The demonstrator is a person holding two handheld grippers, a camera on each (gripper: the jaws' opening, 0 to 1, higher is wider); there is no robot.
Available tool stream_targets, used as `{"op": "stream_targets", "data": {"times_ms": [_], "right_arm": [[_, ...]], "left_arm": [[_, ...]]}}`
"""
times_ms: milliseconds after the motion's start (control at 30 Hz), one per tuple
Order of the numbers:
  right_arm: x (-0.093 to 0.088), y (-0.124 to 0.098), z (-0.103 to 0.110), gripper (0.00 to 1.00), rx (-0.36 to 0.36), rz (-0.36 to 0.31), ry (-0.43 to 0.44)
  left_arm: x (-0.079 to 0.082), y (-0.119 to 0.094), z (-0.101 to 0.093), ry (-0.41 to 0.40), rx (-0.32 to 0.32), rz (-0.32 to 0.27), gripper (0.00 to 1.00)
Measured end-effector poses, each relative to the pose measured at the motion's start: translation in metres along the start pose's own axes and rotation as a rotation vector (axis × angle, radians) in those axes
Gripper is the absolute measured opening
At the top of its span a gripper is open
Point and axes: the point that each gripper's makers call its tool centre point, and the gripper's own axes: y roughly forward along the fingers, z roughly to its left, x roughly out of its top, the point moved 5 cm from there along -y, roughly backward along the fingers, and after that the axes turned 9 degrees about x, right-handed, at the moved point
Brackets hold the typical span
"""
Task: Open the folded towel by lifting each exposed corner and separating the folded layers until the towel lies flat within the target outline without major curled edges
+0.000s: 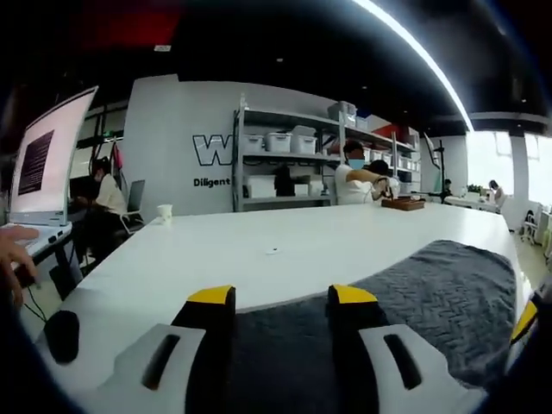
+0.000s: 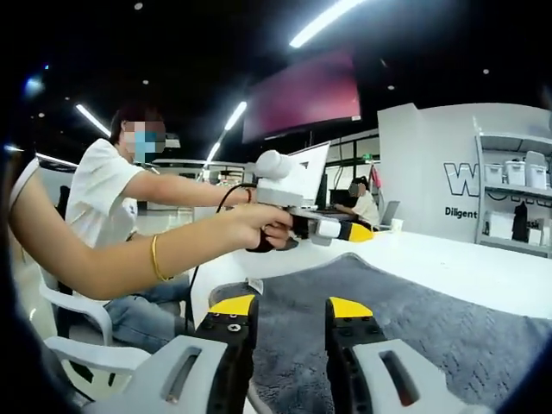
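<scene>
Both pairs of jaws parted, grasping nothing: left gripper (image 1: 280, 297) low over near edge of grey towel (image 1: 448, 293), right gripper (image 2: 289, 306) poised above it. Towel spread across white table (image 1: 285, 250). Beyond, person's hand (image 2: 263, 226) gripping the other tool.

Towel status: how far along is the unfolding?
Done: the grey towel lies spread on the white table, no raised folds visible. In hand: nothing; the left gripper and right gripper are open over it. Left: checking edges; no target outline is discernible.
</scene>
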Motion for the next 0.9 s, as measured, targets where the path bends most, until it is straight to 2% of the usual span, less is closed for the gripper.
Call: {"op": "stream_targets", "data": {"times_ms": [100,233,400,567,733,833,900], "right_arm": [[0.003,-0.009,-0.005,0.29,-0.055,-0.029,0.004],[0.006,-0.021,-0.003,0.33,-0.076,-0.048,-0.019],[0.006,-0.027,-0.006,0.34,-0.098,-0.053,-0.026],[0.011,-0.030,-0.019,0.36,-0.155,-0.072,-0.048],[0.011,-0.048,-0.028,0.36,-0.232,-0.082,-0.061],[0.009,-0.053,-0.030,0.36,-0.252,-0.074,-0.083],[0.007,-0.076,-0.024,0.36,-0.268,-0.076,-0.080]], "left_arm": [[-0.001,-0.007,-0.005,-0.028,-0.007,0.000,0.49],[-0.004,-0.016,-0.012,-0.031,-0.008,-0.003,0.59],[-0.007,-0.027,-0.022,-0.013,-0.020,-0.017,0.60],[-0.014,-0.035,-0.036,-0.002,-0.046,-0.016,0.63],[-0.017,-0.053,-0.051,0.004,-0.058,-0.046,0.64],[-0.024,-0.059,-0.059,0.014,-0.070,-0.035,0.64],[-0.028,-0.065,-0.066,0.018,-0.085,-0.035,0.65]]}}
